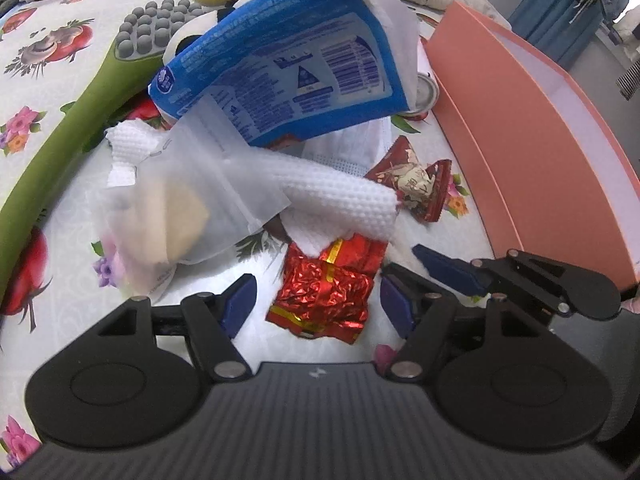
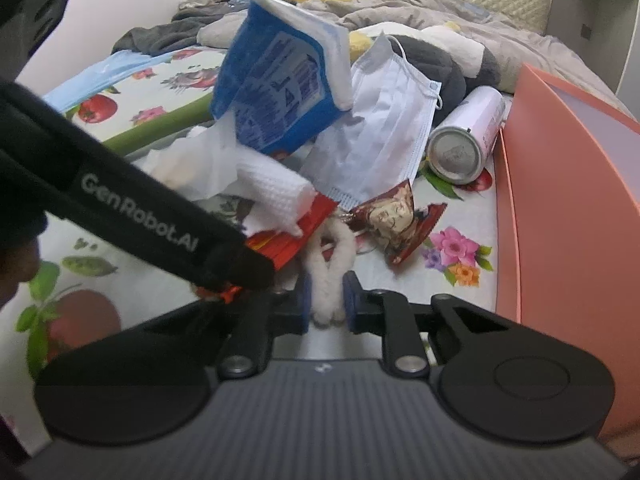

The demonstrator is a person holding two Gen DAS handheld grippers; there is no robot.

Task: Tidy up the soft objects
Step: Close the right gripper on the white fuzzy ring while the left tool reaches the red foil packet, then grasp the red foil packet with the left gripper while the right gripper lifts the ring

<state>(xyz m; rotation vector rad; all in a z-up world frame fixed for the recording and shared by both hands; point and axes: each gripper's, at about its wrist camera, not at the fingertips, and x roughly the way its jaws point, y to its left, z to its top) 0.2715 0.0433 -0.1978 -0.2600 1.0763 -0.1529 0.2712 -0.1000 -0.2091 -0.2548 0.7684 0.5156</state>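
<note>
Two tools work over a flowered bedsheet [image 1: 52, 92]. Right tool [image 2: 325, 298] is nearly closed, pinching a fluffy white loop [image 2: 332, 264]. Left tool [image 1: 316, 300] is spread wide and holds nothing, a crinkled red foil packet [image 1: 324, 292] lying between its fingers. Beyond lie a knobbly white cloth roll [image 1: 336, 196], a blue tissue pack [image 1: 280, 64], a pleated face mask [image 2: 388, 128] and a metal can [image 2: 464, 136]. At right stands a salmon-pink box [image 1: 532, 152], its inside hidden. Grey bedding [image 2: 420, 4] is rumpled behind.
</note>
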